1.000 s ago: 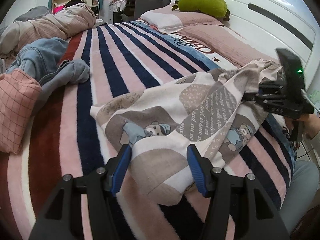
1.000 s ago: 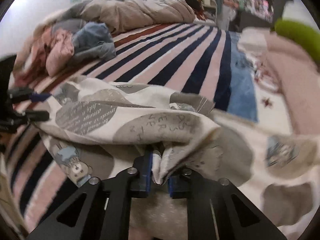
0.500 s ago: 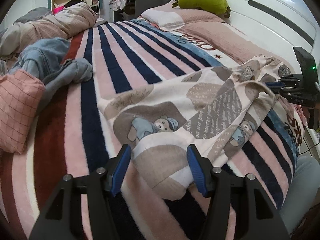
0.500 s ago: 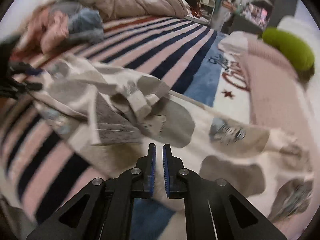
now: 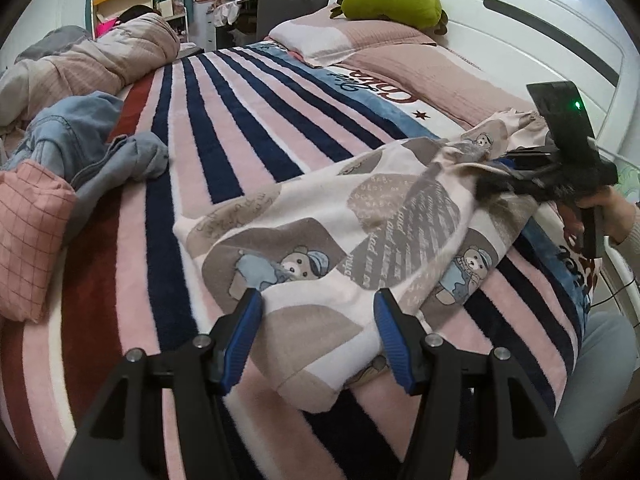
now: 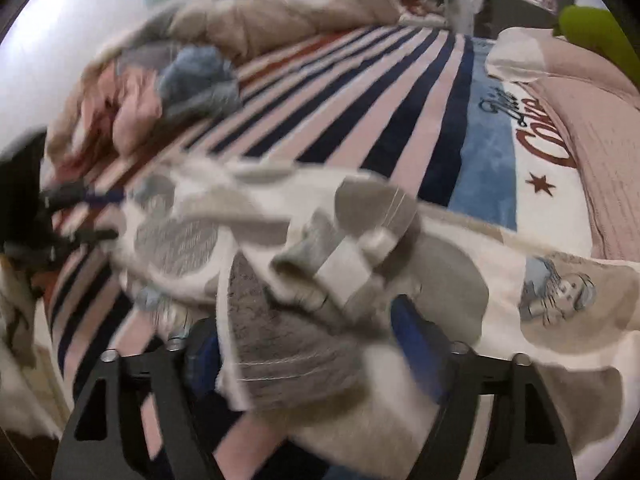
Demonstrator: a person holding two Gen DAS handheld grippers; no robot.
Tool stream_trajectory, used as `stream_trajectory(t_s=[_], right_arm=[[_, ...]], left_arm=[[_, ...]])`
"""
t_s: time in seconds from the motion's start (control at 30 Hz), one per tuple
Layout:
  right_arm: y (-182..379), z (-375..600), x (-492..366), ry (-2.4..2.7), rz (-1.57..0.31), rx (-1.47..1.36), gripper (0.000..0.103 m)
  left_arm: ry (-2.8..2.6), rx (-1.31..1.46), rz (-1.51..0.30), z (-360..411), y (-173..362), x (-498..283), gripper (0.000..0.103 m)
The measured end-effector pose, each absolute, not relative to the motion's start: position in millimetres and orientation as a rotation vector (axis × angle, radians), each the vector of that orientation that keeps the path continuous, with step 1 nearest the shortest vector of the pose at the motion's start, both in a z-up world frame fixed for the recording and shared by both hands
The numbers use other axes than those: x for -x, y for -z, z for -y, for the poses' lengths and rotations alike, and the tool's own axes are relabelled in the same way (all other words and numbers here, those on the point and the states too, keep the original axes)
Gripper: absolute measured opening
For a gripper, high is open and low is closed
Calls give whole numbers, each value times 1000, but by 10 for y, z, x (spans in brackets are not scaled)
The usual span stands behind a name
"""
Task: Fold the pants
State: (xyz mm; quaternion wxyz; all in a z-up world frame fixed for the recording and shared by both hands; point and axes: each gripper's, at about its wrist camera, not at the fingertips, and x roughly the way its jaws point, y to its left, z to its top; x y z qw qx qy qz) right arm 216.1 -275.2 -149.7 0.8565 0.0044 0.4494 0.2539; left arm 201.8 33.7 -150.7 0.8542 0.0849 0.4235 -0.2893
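The pants (image 5: 360,240), cream with grey patches and bear prints, lie crumpled across the striped bed. My left gripper (image 5: 316,320) stands open over their near end, and cloth lies flat between its blue pads (image 5: 244,320). At the right of the left wrist view a hand holds my right gripper (image 5: 500,176), blurred, at the pants' far end. In the right wrist view the right gripper (image 6: 308,340) has its jaws opening, with a bunched fold of the pants (image 6: 320,272) loose between the fingers. The left gripper (image 6: 108,215) shows at that view's left edge.
A striped blanket (image 5: 240,128) covers the bed. Blue denim clothes (image 5: 80,140) and a pink checked cloth (image 5: 28,232) are piled at the left. A rolled duvet (image 5: 88,64) lies at the far end. Pillows (image 5: 360,40), a green plush (image 5: 392,2) and a white headboard (image 5: 540,32) are at the right.
The right gripper let go of the fold it pinched, drew back, then came forward again with wider jaws around bunched cloth. The pants spread flatter. The left gripper stayed put.
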Motion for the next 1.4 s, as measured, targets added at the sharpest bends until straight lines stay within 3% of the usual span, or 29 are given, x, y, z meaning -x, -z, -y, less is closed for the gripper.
stream_trajectory(t_s=[0.03, 0.07, 0.37, 0.43, 0.5, 0.63, 0.67, 0.73, 0.9, 1.07, 1.17, 1.33, 1.37, 1.4], right_arm=[[1483, 2771, -2169, -549, -934, -21, 12], [1442, 2780, -2146, -550, -914, -12, 8], [1227, 2842, -1719, -551, -937, 135, 6], [1362, 2864, -1693, -513, -988, 148, 14], [1420, 2912, -1673, -479, -1019, 144, 33], [1162, 3043, -1599, -486, -966, 77, 53], [1081, 3034, -1588, -495, -940, 73, 64], [1010, 2960, -1633, -516, -917, 88, 69], [1132, 2895, -1886, -519, -942, 101, 55], [1300, 2974, -1955, -497, -1010, 93, 49], [1341, 3024, -1901, -512, -1009, 76, 26], [1549, 3014, -1979, -495, -1055, 2, 28], [1543, 3005, -1985, -475, -1042, 4, 20], [1506, 2981, -1962, -448, -1012, 36, 3]], left_arm=[[613, -176, -893, -337, 1514, -2019, 54], [616, -175, -895, -336, 1522, -2025, 54], [642, -243, -923, -276, 1599, -1945, 54], [635, -266, -927, -271, 1611, -1928, 54], [628, -258, -926, -285, 1570, -1930, 54], [625, -230, -877, -329, 1375, -1891, 54], [626, -223, -871, -319, 1344, -1886, 54], [636, -216, -868, -284, 1315, -1887, 54], [644, -243, -872, -127, 1336, -1924, 54], [665, -255, -895, -24, 1425, -1949, 54], [651, -266, -926, -10, 1536, -1995, 54], [649, -243, -938, -57, 1579, -2029, 54], [647, -240, -939, -65, 1586, -2032, 54], [645, -242, -940, -69, 1597, -2030, 54]])
